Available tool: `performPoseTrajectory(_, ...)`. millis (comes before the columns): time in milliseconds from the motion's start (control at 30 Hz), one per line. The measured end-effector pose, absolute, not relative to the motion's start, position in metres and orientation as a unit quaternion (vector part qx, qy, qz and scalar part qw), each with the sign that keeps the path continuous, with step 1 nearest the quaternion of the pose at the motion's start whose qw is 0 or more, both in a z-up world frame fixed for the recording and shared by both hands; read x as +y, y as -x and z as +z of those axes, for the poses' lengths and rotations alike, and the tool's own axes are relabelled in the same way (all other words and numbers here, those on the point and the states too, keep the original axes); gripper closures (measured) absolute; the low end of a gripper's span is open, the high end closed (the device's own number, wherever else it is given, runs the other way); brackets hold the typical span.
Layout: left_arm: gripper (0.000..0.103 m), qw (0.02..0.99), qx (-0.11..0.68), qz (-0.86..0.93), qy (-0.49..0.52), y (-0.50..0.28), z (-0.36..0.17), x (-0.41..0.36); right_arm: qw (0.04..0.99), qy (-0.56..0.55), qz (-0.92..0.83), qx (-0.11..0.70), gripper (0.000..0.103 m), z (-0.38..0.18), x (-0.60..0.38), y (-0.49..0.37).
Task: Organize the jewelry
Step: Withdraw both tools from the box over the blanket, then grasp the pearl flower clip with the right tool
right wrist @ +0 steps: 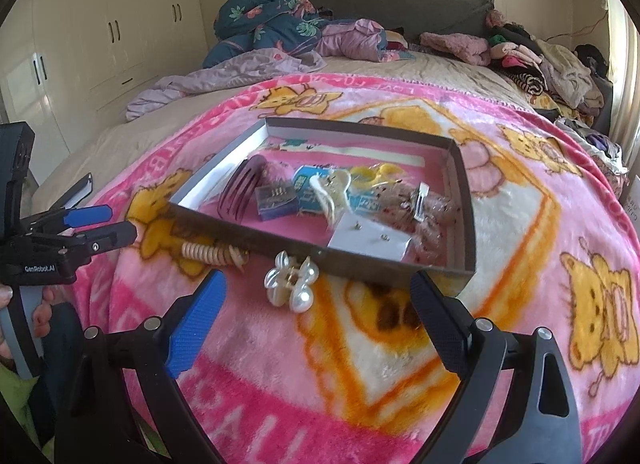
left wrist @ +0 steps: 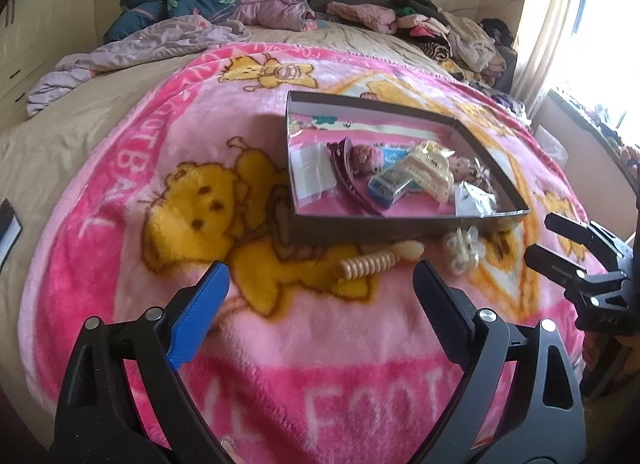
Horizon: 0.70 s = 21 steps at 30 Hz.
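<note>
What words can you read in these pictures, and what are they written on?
"GenRobot.AI": on the left gripper, on its black body.
"FOOTBA": running up the pink border of the blanket, the end blurred.
"FOOT": on the blanket's near pink band, cut off by the gripper.
Blue packets in the box: print too blurred to read.
Right gripper: small mark on its body, too blurred.

Home bedroom: bed, wardrobe, piled clothes.

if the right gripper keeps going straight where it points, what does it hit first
Probably the pearl hair clip, which lies on the pink blanket just ahead of the open right gripper, slightly toward its blue finger. Just behind it is the near wall of the tray. Depth is uncertain.
</note>
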<state>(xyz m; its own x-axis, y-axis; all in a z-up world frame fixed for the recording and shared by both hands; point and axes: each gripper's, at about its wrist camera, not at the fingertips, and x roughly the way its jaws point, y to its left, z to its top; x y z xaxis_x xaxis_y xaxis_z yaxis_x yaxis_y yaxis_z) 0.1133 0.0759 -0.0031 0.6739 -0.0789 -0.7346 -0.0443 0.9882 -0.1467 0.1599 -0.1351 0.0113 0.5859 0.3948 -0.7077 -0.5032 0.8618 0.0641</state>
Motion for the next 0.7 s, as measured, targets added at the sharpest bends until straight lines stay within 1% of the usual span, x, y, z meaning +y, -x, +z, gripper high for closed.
performPoseTrajectory(233,0.019,0.906,0.418,-0.014,0.06,-0.111,-0.014,0.072,0.879,0.077,0.264,0.39,0.014,-0.004,-0.124,-0.161)
performPoseTrajectory(267,0.019,0.905,0.421,-0.016,0.06,-0.112,-0.016,0.071,0.877,0.079,0.265,0.392,0.018,-0.006,-0.122,-0.162)
performPoseTrajectory(333,0.019,0.903,0.426,-0.016,0.054,-0.115,-0.019,0.07,0.872,0.082,0.269,0.4,0.022,-0.014,-0.118,-0.165)
performPoseTrajectory(433,0.019,0.9,0.432,-0.02,0.05,-0.118,-0.026,0.069,0.868,0.082,0.27,0.408,0.025,-0.022,-0.114,-0.169)
performPoseTrajectory(700,0.019,0.891,0.452,-0.028,0.03,-0.133,-0.046,0.062,0.858,0.075,0.275,0.428,0.035,-0.041,-0.103,-0.189)
